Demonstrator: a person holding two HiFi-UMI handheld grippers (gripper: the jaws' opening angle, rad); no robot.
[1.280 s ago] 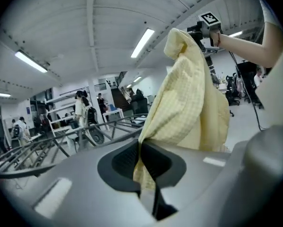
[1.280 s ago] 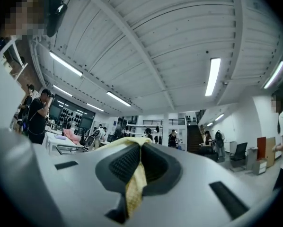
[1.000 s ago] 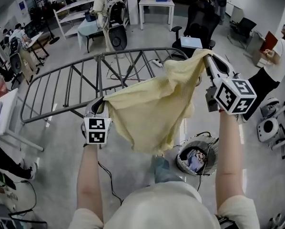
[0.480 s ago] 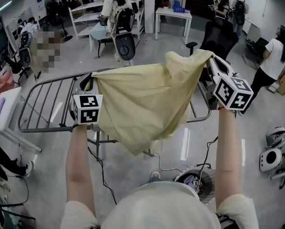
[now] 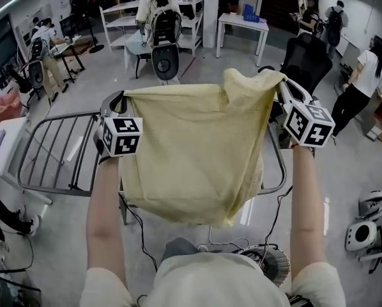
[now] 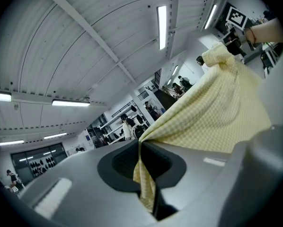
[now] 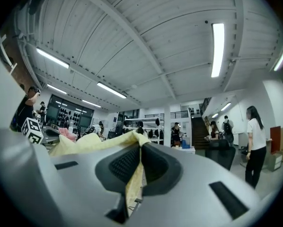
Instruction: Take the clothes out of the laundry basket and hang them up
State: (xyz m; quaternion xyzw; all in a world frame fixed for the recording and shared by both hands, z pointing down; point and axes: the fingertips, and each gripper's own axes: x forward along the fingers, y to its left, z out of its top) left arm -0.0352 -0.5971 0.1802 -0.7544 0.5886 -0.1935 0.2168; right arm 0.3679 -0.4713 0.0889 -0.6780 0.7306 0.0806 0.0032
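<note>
A pale yellow checked cloth (image 5: 197,152) hangs spread wide between both grippers in the head view. My left gripper (image 5: 116,102) is shut on its left top corner, and the same cloth (image 6: 212,117) runs pinched into the jaws of the left gripper (image 6: 144,174) in its own view. My right gripper (image 5: 282,85) is shut on the right top corner; in the right gripper view, the cloth (image 7: 94,143) passes between the jaws of the right gripper (image 7: 134,174). The metal drying rack (image 5: 57,152) lies level behind and below the cloth, mostly to the left. The wire laundry basket (image 5: 267,261) shows at the bottom, largely hidden.
A black office chair (image 5: 165,43) and white shelving (image 5: 124,18) stand beyond the rack. A white table (image 5: 245,24) sits further back. People stand at the right (image 5: 360,75) and far back. A black cable (image 5: 140,229) trails on the grey floor. Equipment (image 5: 360,232) sits at the lower right.
Both grippers have carried the cloth forward and up over the rack. The cloth now hangs flat and stretched instead of bunched. The basket has slid toward the bottom of the head view.
</note>
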